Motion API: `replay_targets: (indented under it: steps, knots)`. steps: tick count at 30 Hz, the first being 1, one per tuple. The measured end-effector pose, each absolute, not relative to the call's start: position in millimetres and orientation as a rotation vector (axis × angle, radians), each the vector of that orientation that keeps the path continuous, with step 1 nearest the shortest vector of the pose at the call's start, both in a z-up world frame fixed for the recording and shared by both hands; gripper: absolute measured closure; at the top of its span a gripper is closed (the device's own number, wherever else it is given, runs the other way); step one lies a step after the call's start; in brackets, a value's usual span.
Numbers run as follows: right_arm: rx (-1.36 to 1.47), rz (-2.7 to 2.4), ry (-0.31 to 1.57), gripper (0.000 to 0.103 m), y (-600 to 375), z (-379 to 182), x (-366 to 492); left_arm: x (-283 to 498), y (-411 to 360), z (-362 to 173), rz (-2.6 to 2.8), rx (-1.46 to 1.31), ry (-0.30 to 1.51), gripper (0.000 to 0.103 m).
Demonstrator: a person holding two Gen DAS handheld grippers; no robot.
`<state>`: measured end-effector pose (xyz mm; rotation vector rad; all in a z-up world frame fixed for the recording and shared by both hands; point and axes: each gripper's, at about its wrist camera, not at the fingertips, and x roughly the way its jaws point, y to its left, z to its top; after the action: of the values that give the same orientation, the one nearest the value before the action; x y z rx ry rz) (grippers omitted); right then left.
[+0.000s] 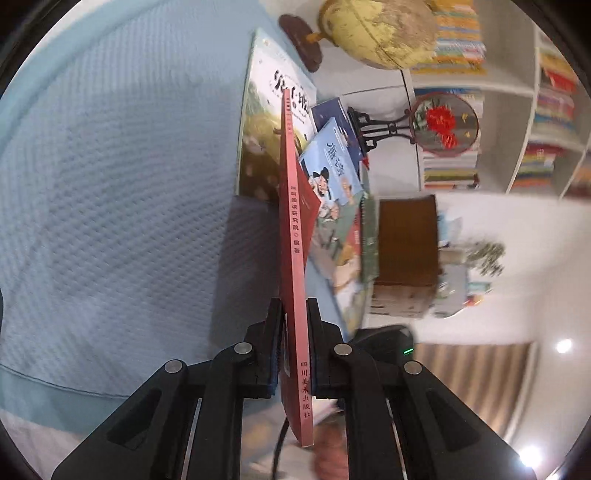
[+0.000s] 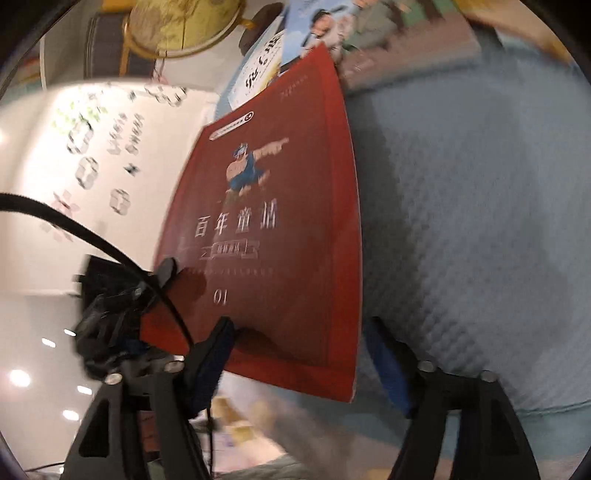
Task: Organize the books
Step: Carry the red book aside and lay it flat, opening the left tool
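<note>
Two black fingers of the left gripper [image 1: 294, 332] pinch the red book [image 1: 291, 229] near its spine, which stands on edge over the pale blue cloth [image 1: 110, 203]; behind it several picture books [image 1: 332, 177] lie overlapped, partly hidden, beside a globe [image 1: 376, 33]. From the right wrist, the red cover [image 2: 269, 229] faces up, blurred. The right gripper [image 2: 306, 354] stands wide, its pads clear of the book's lower edge.

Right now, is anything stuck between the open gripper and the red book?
No, nothing visible. The right gripper is open, and the red book already sits between its fingers. The left gripper is clamped on the book's spine.
</note>
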<state>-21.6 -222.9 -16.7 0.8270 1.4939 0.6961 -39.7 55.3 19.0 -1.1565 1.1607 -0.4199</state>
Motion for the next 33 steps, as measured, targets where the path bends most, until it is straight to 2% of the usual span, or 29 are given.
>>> replay_targets:
  steps: [3,4,5,6,7,9,18,33]
  knots:
    - [0.919,0.71,1.47,0.026,-228.1,-21.3,-20.2,-34.2,50.0,17.6,-0.431,-1.16,1.182,0.095]
    - [0.937,0.72,1.46,0.035,-226.8,-21.2,-16.8,-32.5,48.0,18.4,-0.433,-1.142,1.189,0.095]
    - [0.934,0.718,1.459,0.038,-225.3,-20.8,-16.5,-33.5,47.8,20.1,-0.431,-1.129,1.192,0.095]
    - [0.916,0.707,1.457,0.045,-223.8,-19.1,-14.5,-33.4,48.7,21.0,-0.422,-1.119,1.194,0.095]
    - [0.874,0.704,1.456,0.058,-221.1,-15.5,-13.2,-33.2,51.3,23.1,-0.402,-1.089,1.196,0.095]
    - [0.804,0.718,1.451,0.075,-213.9,-6.2,-8.8,-32.4,54.2,27.4,-0.359,-0.998,1.199,0.095]
    - [0.161,0.819,1.228,0.077,-114.4,89.7,-21.2,-43.7,82.3,64.5,-0.331,-0.696,1.1,0.095]
    - [0.025,0.895,1.215,0.077,-12.4,73.9,78.4,24.6,172.1,51.0,-0.175,-0.737,1.005,0.091]
